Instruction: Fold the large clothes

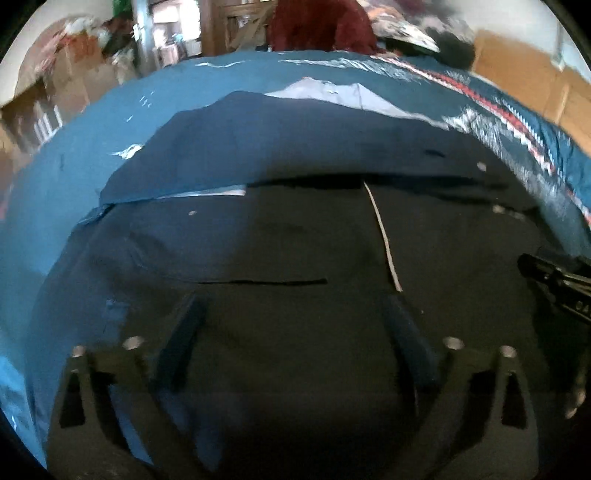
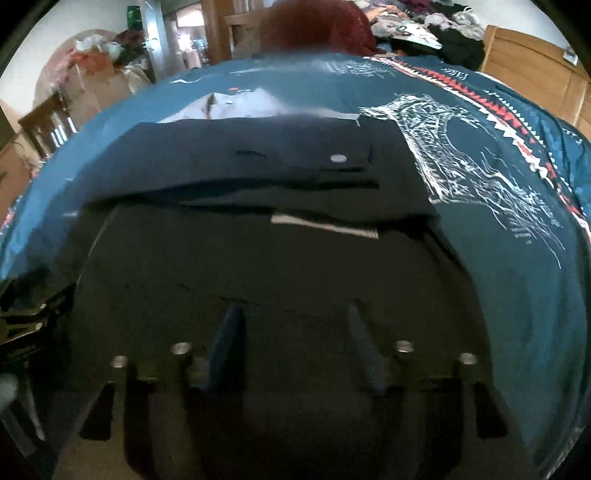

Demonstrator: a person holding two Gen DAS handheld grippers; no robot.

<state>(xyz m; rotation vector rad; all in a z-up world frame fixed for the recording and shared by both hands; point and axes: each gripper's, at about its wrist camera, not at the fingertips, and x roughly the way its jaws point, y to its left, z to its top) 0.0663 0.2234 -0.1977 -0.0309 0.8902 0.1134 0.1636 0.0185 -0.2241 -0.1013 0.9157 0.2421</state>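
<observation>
My left claw (image 1: 291, 314) hangs low over the dark garment (image 1: 295, 229), its two blue-padded fingers (image 1: 183, 325) spread wide with nothing but cloth showing between them; whether the tips press on the fabric I cannot tell, the picture being blurred; my right claw (image 2: 293, 325) hangs the same way over the same garment (image 2: 258, 251), its fingers (image 2: 231, 332) apart, narrower than the left pair, and empty; the garment lies spread flat across a teal bedcover (image 1: 92, 155), folded into layers with dark edges running crosswise, small pale snaps or buttons (image 2: 338, 158) dotted on it, and a thin white cord (image 1: 382, 240) trailing down its middle toward my left claw; a strip of pale lining (image 2: 325, 225) shows at one fold in the right view; beyond the far edge a light-coloured cloth (image 1: 332, 92) peeks out; the bedcover carries a white line drawing (image 2: 461, 158) and a red and white zigzag band (image 2: 480, 107) to the right; at the right rim of the left view the other tool's black frame (image 1: 557, 280) juts in; past the bed sits something dark red (image 2: 317, 26).
</observation>
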